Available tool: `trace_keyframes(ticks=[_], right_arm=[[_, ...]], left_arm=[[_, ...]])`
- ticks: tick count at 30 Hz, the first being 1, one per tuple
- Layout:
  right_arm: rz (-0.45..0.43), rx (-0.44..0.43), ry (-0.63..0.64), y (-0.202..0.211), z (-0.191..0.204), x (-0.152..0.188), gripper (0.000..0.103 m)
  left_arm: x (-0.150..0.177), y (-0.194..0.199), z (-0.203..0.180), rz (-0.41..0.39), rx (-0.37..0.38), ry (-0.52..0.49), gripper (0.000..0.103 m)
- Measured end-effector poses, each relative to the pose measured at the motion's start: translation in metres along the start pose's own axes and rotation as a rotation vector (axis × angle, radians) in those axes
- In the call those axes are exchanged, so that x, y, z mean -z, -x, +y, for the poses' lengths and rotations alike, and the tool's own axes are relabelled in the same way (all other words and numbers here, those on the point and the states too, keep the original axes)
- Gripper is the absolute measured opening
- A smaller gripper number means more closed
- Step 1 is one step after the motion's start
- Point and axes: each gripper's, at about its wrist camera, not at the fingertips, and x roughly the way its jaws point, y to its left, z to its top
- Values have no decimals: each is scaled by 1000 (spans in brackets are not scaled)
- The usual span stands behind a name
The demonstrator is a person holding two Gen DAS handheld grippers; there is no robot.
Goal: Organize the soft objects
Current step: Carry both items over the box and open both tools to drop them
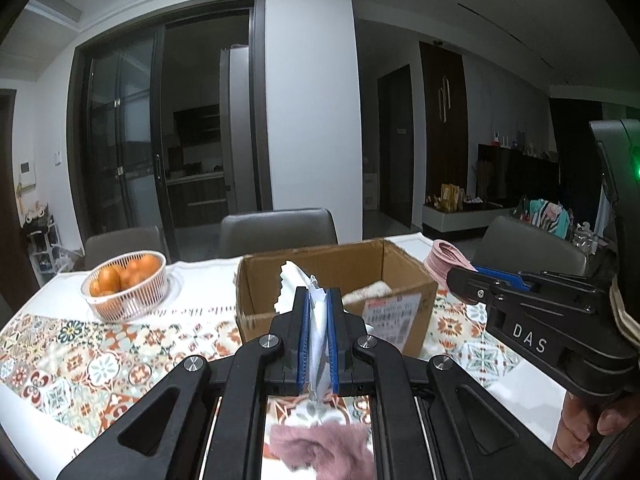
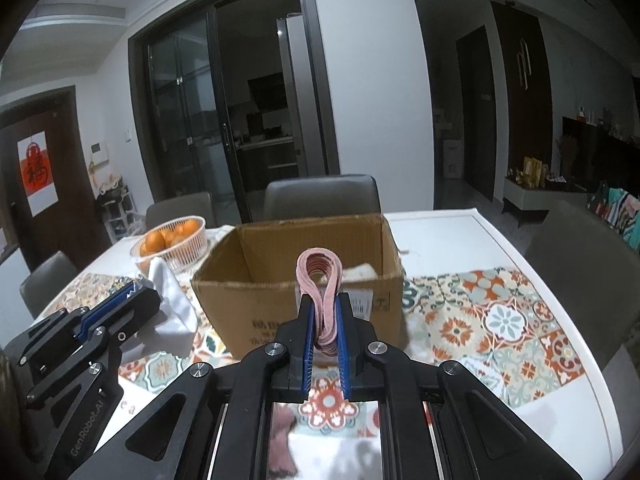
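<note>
Because both loads belong in the cardboard box (image 2: 296,276), we clamp white cloth (image 1: 294,286) in our left tool (image 1: 319,344) and folded pink fabric (image 2: 320,280) in our right tool (image 2: 326,344), above the counter (image 2: 520,320).

Black tongs (image 1: 319,300), blue pads (image 1: 305,340), silver screws, white "DAS" lettering.

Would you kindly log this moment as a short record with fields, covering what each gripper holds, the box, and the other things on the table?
left gripper: shut on white cloth
right gripper: shut on pink looped bands
cardboard box: open, upright, ahead of both grippers, something pale inside
basket of oranges: left of the box
pink fluffy item: on the table below the left gripper
table: white top, patterned runner
</note>
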Motion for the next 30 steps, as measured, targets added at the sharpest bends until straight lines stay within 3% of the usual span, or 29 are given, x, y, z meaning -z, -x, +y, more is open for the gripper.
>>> trace_keyframes(ticks=[18,30], right_arm=[[-41,-31,-8,-44,5,-41,12],[-4,-40,-17,-86,-1,-46,12]], left_arm=[[-32,-46,22,-57,-25,-20,10],[-35,-90,28,-49,-27,-39,10]])
